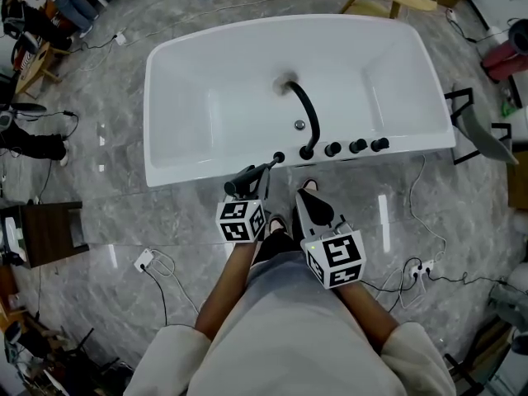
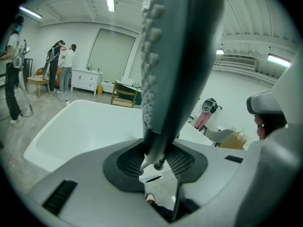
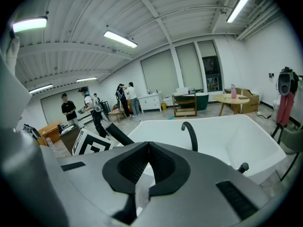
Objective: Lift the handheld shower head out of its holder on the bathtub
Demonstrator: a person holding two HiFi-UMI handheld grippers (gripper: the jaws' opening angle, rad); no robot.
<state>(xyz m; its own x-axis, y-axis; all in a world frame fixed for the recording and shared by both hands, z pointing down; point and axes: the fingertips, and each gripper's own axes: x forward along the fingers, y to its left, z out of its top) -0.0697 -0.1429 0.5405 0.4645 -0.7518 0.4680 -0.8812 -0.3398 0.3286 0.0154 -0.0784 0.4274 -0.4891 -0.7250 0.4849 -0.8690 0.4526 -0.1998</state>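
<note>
Below me, on the grey marble floor, lies one white freestanding bathtub. Both my forearms reach forward side by side toward its near rim. My left gripper is clamped on the one dark grey handheld shower head, held just at that rim. My right gripper hangs beside it, jaws pressed together on nothing. One curved black spout arches over the basin, and three round black knobs sit in a row to its right.
</note>
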